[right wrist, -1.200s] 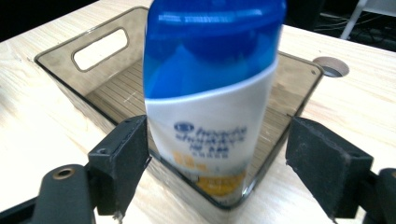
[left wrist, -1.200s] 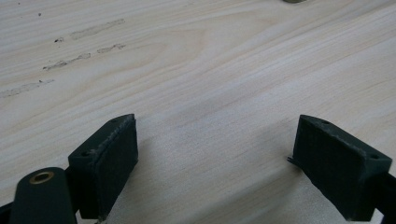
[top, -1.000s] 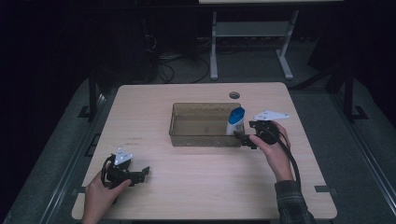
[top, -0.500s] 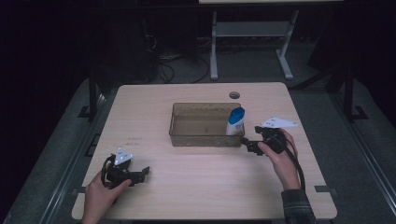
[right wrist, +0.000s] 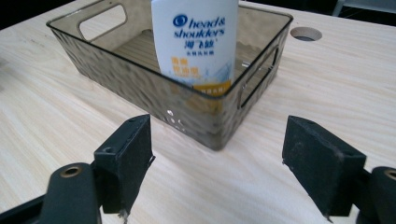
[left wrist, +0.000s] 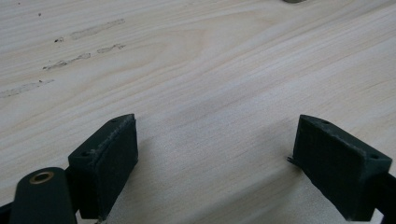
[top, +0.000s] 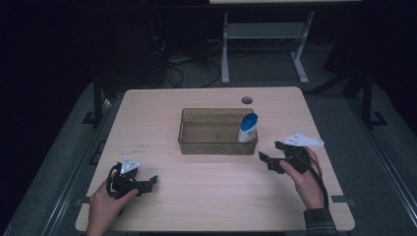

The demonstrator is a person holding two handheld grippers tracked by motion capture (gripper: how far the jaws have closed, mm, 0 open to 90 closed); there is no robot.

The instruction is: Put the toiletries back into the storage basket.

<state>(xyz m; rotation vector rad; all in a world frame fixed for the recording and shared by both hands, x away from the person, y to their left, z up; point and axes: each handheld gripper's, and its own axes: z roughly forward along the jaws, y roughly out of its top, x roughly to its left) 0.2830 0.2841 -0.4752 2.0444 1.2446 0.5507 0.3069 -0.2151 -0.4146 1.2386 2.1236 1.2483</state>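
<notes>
High view puts the white shampoo bottle with the blue cap (top: 247, 128) upright in the right near corner of the smoky clear plastic bin (top: 187, 142), leaning on its wall. We hold our right tongs (top: 271, 154) open and empty just beside that corner; our left tongs (top: 149, 182) rest open on the pale wooden bench (top: 216, 196), parked well apart.

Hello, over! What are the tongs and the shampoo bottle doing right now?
Left tongs open, low over bare table. Right tongs open, empty, beside the bin. Shampoo bottle standing upright in bin's right end. Nothing in the way.
</notes>
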